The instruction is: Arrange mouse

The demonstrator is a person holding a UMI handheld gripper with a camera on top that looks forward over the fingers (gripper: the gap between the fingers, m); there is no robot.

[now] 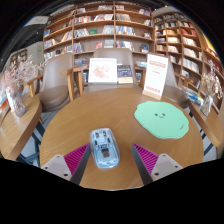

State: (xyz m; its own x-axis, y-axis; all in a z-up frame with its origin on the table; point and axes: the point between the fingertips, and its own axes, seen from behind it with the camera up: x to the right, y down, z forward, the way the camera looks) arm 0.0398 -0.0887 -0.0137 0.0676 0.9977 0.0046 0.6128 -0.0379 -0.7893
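A light blue and silver mouse (104,147) lies on the round wooden table (80,115), between my two fingers with a gap at each side. My gripper (111,160) is open, its magenta pads (70,158) flanking the mouse. A green mouse mat (161,119) lies on the table ahead and to the right of the fingers, apart from the mouse.
Beyond the table stand a display stand with a white sign (102,70) and a tall white poster board (155,76). Bookshelves (100,30) line the back wall. A wooden bench or desk (20,120) is at the left, a chair (205,120) at the right.
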